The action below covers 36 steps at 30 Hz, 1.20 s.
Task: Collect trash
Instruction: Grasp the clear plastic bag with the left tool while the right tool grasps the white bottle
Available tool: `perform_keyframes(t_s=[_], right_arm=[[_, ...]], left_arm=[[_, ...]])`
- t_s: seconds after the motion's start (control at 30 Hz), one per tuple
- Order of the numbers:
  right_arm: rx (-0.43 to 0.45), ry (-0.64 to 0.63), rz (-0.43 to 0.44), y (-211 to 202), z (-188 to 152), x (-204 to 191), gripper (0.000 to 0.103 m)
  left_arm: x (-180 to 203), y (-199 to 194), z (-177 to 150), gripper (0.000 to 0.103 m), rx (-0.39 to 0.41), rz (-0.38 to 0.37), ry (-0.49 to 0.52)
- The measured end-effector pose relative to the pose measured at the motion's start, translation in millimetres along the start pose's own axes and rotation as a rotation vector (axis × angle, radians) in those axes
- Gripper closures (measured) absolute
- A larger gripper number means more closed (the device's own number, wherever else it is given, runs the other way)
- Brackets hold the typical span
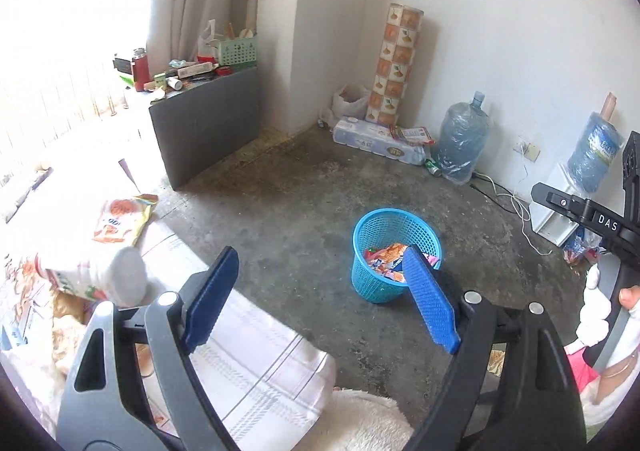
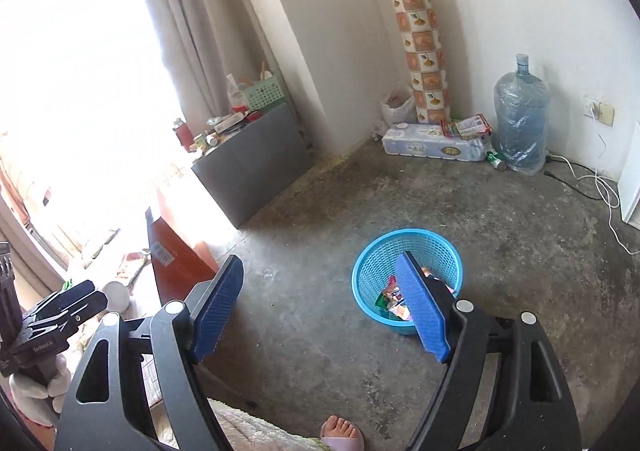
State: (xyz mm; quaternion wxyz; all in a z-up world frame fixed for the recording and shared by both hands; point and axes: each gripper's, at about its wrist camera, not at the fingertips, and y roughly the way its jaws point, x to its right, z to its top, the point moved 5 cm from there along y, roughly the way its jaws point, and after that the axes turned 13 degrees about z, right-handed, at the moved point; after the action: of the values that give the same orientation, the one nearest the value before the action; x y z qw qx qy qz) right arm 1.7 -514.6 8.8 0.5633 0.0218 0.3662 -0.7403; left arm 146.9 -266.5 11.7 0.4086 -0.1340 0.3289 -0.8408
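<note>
Wrappers [image 1: 390, 259] lay in the blue basket [image 2: 368, 275] on the floor, well below both grippers, left [image 1: 320, 299] and right [image 2: 320, 303], whose fingers stood apart and empty, so the likely slip was leaving the snack packet [image 1: 124, 221] on the bed uncollected.

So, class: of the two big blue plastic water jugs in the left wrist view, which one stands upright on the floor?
The plastic-wrapped blue water jug beside the patterned roll; the other blue jug sits tilted above the white stand.
</note>
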Motion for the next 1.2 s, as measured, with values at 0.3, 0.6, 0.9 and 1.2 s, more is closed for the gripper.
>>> perform_keyframes(t_s=[0.3,0.6,0.9,1.2], right_arm=[[-0.190,-0.236,0.200,55.1,-22.4,-132.6,0.026],[-0.362,-0.490,0.355,123.2,-59.1,-270.6,0.026],[-0.518,-0.557,0.455,199.6,-63.2,-349.3,0.026],[-0.653,-0.660,0.428,269.9,-73.3,-387.7,0.026]], left_arm=[[-158.5,-97.3,-81.3,0.023,0.067,0.261,-0.207],[-298.1,-162.3,-168.9,0.023,0.048,0.470,-0.480],[-406.0,-153.9,-250.0,0.023,-0.152,0.650,-0.676],[-418.2,-117.4,-279.1,0.042,-0.294,0.677,-0.617]])
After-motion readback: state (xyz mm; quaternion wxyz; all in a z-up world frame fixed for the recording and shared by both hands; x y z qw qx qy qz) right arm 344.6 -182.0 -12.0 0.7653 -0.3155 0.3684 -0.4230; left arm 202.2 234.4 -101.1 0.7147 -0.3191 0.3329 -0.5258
